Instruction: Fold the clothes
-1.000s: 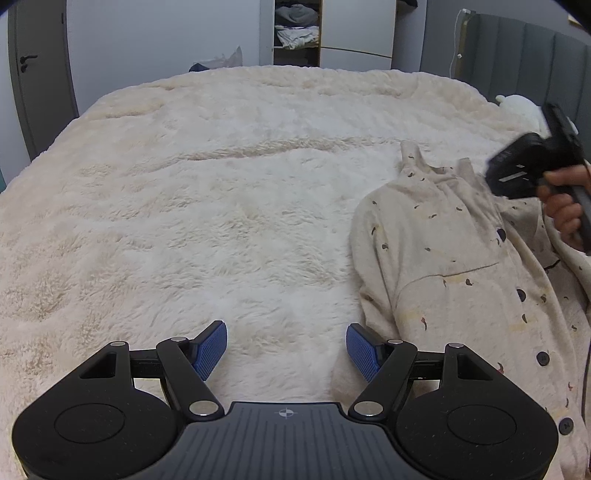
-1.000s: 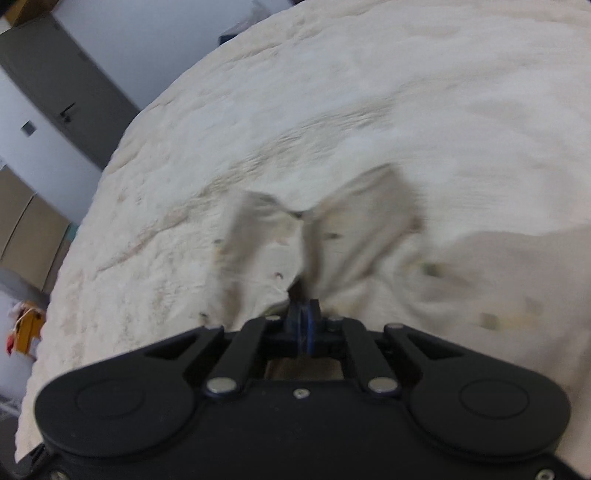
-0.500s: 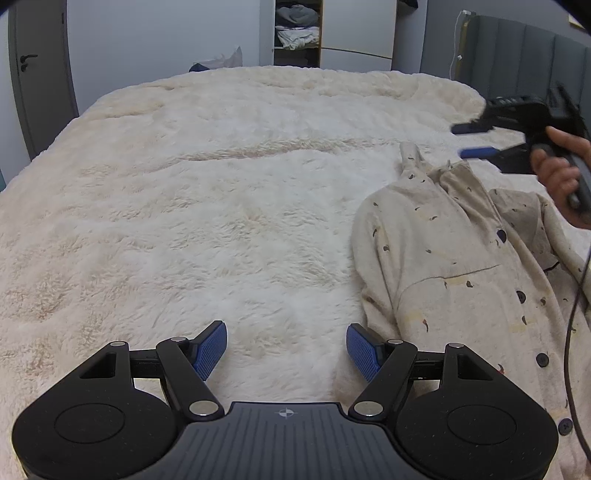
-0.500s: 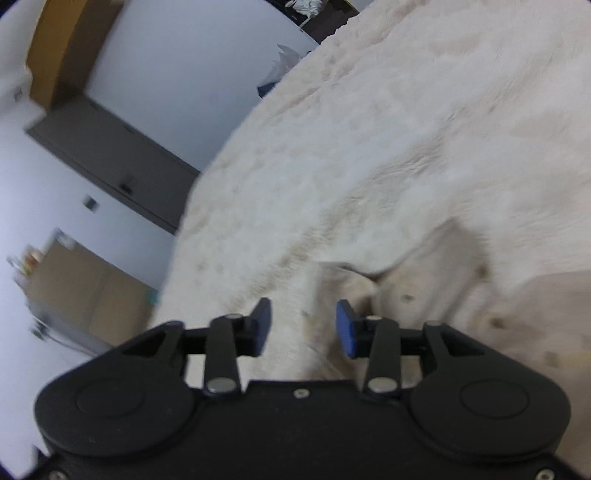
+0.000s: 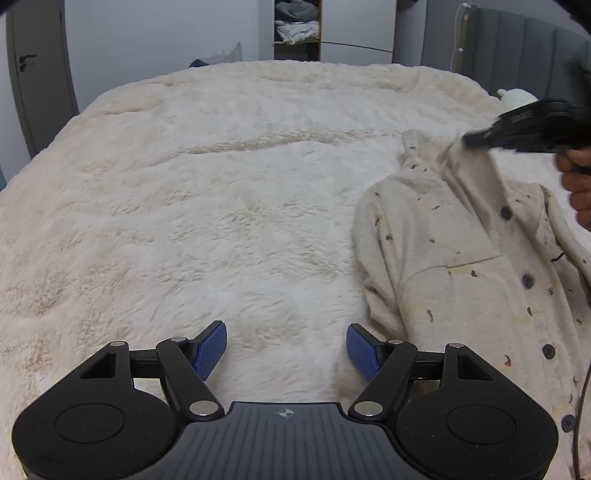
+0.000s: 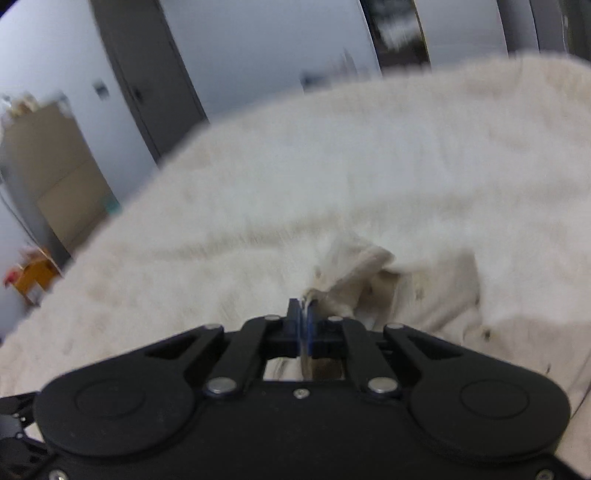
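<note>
A cream buttoned shirt [image 5: 461,266] with small dark specks lies on the right side of a fluffy cream bed cover [image 5: 221,192]. My right gripper [image 6: 303,314] is shut on the shirt's collar edge [image 6: 332,291] and holds it raised off the bed; in the left wrist view the same right gripper [image 5: 469,139] shows at the far right with a hand [image 5: 578,184] behind it. My left gripper [image 5: 286,349] hovers over the bed just left of the shirt's lower edge, open, with nothing between its blue pads.
A grey padded headboard [image 5: 517,48] stands at the back right, with a white pillow [image 5: 515,96] below it. An open wardrobe shelf [image 5: 297,29] with folded clothes and a grey door [image 5: 33,70] line the far wall. A thin cable [image 5: 580,406] hangs at the right edge.
The right gripper let go of the collar, opened and lifted, then shut on the collar edge again and raised it. The left gripper stayed still and open.
</note>
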Tool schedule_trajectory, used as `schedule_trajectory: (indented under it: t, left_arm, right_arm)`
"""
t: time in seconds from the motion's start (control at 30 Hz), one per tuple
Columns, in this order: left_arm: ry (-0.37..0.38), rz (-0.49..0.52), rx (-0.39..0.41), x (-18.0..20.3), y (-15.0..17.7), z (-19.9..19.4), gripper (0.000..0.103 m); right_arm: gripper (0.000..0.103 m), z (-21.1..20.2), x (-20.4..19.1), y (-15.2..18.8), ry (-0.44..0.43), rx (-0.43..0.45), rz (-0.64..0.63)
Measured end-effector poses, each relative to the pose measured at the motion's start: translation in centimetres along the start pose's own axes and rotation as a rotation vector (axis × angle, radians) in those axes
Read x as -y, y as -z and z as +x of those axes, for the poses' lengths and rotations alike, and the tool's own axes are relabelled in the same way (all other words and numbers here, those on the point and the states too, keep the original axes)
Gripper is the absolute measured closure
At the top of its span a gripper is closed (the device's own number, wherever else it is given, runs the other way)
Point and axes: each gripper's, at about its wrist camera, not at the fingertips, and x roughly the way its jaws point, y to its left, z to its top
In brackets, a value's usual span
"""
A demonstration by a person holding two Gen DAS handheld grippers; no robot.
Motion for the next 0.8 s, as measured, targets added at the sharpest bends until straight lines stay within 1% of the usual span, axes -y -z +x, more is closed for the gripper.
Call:
schedule_trajectory:
  t: [0.03, 0.07, 0.1, 0.13, 0.2, 0.23, 0.3, 0.33, 0.37, 0.4, 0.43, 0.47, 0.53, 0.57, 0.63, 0.67, 0.7, 0.73, 0.77, 0.8]
  left_arm:
    - [0.003, -0.001, 0.004, 0.0, -0.1, -0.1, 0.036]
    - [0.007, 0.001, 0.008, 0.1, -0.1, -0.2, 0.036]
    - [0.011, 0.005, 0.010, 0.1, -0.1, -0.2, 0.036]
    - [0.012, 0.009, 0.009, 0.2, -0.1, -0.3, 0.036]
    - [0.009, 0.015, 0.008, 0.2, 0.0, -0.3, 0.036]
    - [0.007, 0.016, 0.007, 0.1, 0.0, -0.3, 0.036]
    - [0.011, 0.000, 0.008, -0.3, -0.1, -0.2, 0.036]
    - [0.016, -0.016, 0.009, -0.6, -0.2, -0.1, 0.036]
    - [0.026, -0.039, 0.008, -1.0, -0.3, 0.0, 0.036]
    - [0.031, -0.051, 0.002, -1.2, -0.2, 0.1, 0.036]
    - [0.035, -0.063, -0.003, -1.4, -0.2, 0.3, 0.036]
    - [0.031, -0.062, -0.005, -1.4, -0.1, 0.2, 0.036]
    - [0.028, -0.053, -0.007, -1.1, 0.2, 0.1, 0.036]
    - [0.027, -0.046, -0.007, -0.9, 0.3, 0.0, 0.036]
    - [0.027, -0.033, -0.007, -0.5, 0.5, -0.2, 0.036]
    - [0.027, -0.026, -0.006, -0.3, 0.6, -0.3, 0.036]
    - [0.027, -0.020, -0.006, -0.1, 0.7, -0.4, 0.036]
    - [0.028, -0.016, 0.000, 0.1, 0.9, -0.7, 0.036]
    - [0.019, -0.010, 0.000, 0.3, 1.2, -1.1, 0.036]
    - [0.010, -0.005, 0.000, 0.6, 1.4, -1.4, 0.036]
  right_arm:
    - [0.101, 0.2, 0.8, 0.5, 0.048, -0.021, 0.016]
    - [0.100, 1.0, 1.8, 1.0, 0.107, -0.081, 0.042]
    - [0.097, 2.1, 2.8, 1.5, 0.172, -0.162, 0.072]
    - [0.094, 2.6, 3.3, 1.7, 0.196, -0.189, 0.082]
    - [0.089, 1.9, 3.8, 1.3, 0.207, -0.123, 0.091]
    - [0.087, 1.6, 3.8, 1.1, 0.208, -0.104, 0.098]
    - [0.086, 0.4, 4.0, 0.5, 0.172, -0.070, 0.148]
    - [0.084, -0.3, 4.0, 0.3, 0.145, -0.058, 0.172]
    - [0.078, -1.6, 3.9, 0.4, 0.116, -0.045, 0.185]
    - [0.075, -2.8, 3.8, 0.7, 0.105, -0.044, 0.175]
    - [0.067, -3.9, 3.8, 1.1, 0.101, -0.048, 0.159]
    - [0.063, -4.8, 4.0, 1.6, 0.098, -0.059, 0.150]
    - [0.061, -6.5, 4.5, 2.7, 0.097, -0.092, 0.142]
    - [0.056, -7.3, 4.7, 3.6, 0.104, -0.118, 0.139]
    - [0.053, -9.2, 5.0, 5.7, 0.124, -0.167, 0.122]
    - [0.050, -10.5, 5.0, 7.2, 0.140, -0.186, 0.091]
    - [0.049, -11.1, 5.0, 7.9, 0.150, -0.194, 0.076]
    - [0.048, -12.1, 5.1, 8.9, 0.178, -0.198, 0.053]
    - [0.046, -13.5, 5.4, 10.2, 0.208, -0.199, 0.037]
    - [0.045, -14.4, 5.5, 10.7, 0.218, -0.198, 0.036]
